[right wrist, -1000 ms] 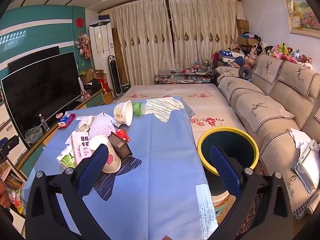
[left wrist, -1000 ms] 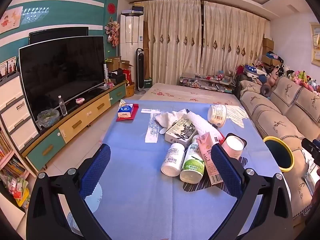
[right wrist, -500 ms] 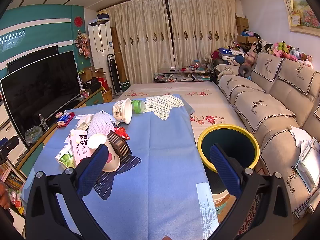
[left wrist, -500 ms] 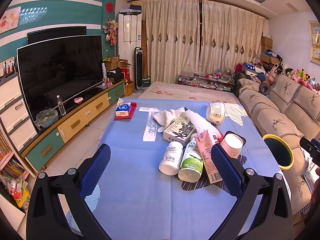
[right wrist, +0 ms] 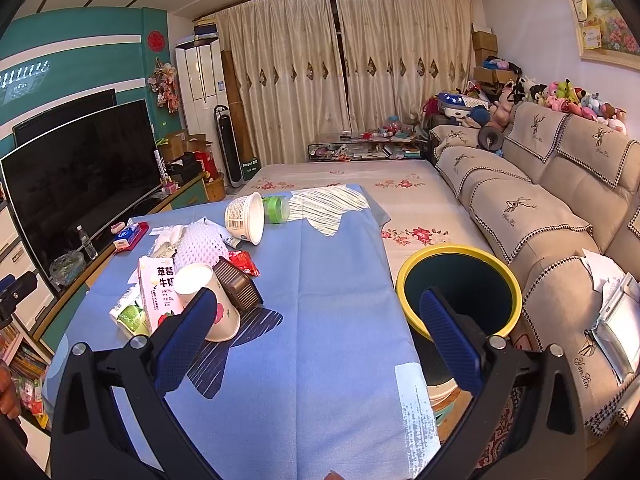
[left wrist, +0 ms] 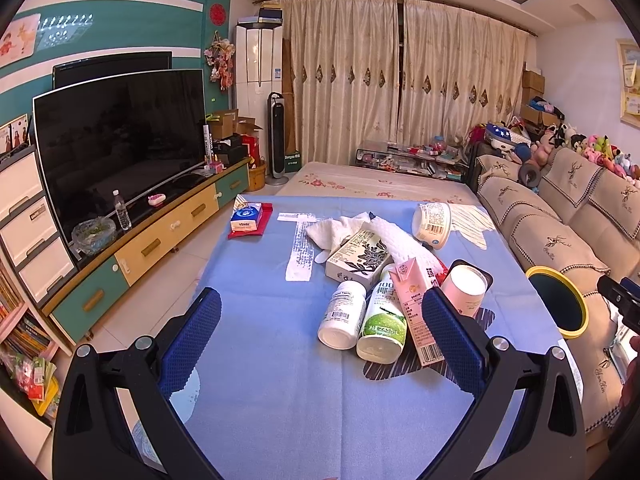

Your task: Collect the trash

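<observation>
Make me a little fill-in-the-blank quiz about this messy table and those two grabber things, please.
1. Both the left gripper and the right gripper have their jaws ____.
2. The trash bin beside the table has a ____ rim.
3. The tablecloth under the trash is ____.
4. The white pill bottle is lying on its ____.

Missing words: open; yellow; blue; side

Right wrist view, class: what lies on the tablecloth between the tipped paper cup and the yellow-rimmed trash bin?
Nothing: in the right wrist view, bare blue tablecloth separates the paper cup from the trash bin.
</observation>
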The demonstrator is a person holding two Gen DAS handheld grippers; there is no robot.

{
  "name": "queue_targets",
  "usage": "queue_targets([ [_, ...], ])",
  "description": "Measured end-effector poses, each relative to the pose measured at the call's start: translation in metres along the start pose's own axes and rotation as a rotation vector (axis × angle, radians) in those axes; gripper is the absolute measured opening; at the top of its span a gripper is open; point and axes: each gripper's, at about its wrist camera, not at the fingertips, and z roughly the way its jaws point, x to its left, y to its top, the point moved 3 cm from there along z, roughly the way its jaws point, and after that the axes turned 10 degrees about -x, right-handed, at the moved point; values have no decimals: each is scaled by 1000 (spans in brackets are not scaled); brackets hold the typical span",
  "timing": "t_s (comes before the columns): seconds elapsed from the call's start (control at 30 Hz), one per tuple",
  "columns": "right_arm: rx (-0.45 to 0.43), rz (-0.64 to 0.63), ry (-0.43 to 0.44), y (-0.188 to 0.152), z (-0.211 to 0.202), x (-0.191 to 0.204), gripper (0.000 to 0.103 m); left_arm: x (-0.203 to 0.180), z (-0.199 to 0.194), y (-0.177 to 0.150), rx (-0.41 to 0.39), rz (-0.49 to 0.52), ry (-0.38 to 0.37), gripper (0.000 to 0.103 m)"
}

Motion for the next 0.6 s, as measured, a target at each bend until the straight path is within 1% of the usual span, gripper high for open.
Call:
queue_targets([
  [0.6,4,-1,-1,-4,3,2,97,-1,1,-3,3,4,-3,99],
])
